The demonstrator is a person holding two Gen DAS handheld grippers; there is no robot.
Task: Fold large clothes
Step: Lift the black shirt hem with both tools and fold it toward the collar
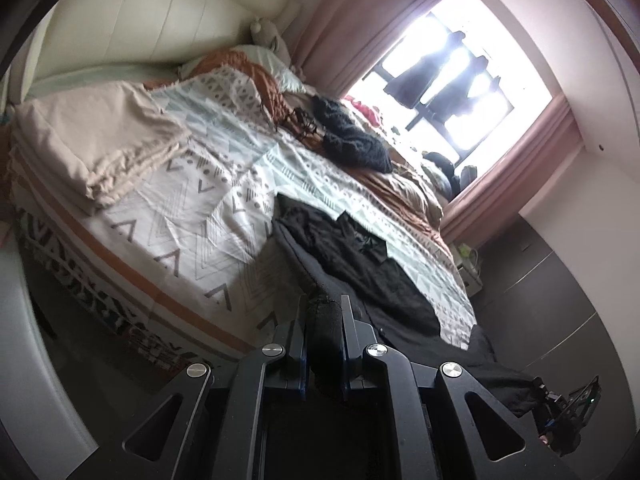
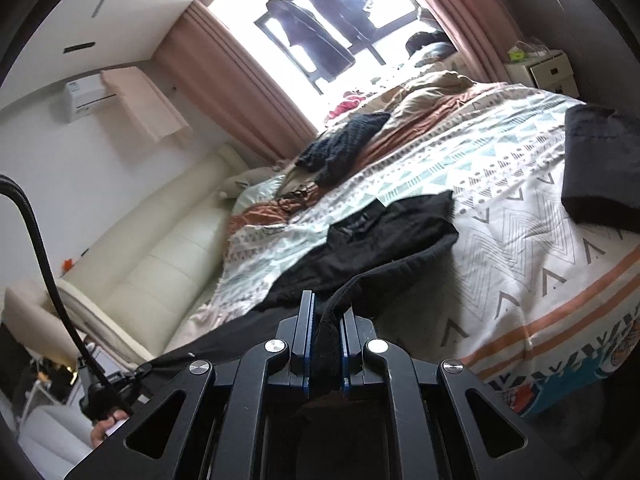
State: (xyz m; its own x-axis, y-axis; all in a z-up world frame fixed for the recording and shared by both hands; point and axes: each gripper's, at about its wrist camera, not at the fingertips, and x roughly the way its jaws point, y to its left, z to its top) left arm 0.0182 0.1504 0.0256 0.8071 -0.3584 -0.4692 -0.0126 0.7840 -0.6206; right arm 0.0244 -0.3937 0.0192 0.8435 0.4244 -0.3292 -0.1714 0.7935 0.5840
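Observation:
A large black garment (image 1: pixel 360 264) lies crumpled on the patterned bedcover (image 1: pixel 200 216), and its near edge is lifted off the bed. My left gripper (image 1: pixel 325 304) is shut on a bunched piece of that edge. My right gripper (image 2: pixel 327 308) is shut on another part of the same black garment (image 2: pixel 380 232). The cloth hangs stretched between the two grippers. In the left wrist view the right gripper (image 1: pixel 544 394) shows at the lower right, at the end of the cloth. In the right wrist view the left gripper (image 2: pixel 128 380) shows at the lower left, with a hand behind it.
A folded beige blanket (image 1: pixel 92 148) lies on the bed's left side. A dark knitted garment (image 1: pixel 352 136) lies near the window, and a folded dark piece (image 2: pixel 600 164) lies at the right. A cream padded headboard (image 2: pixel 160 248) runs along one side. A small cabinet (image 2: pixel 540 68) stands by the pink curtain.

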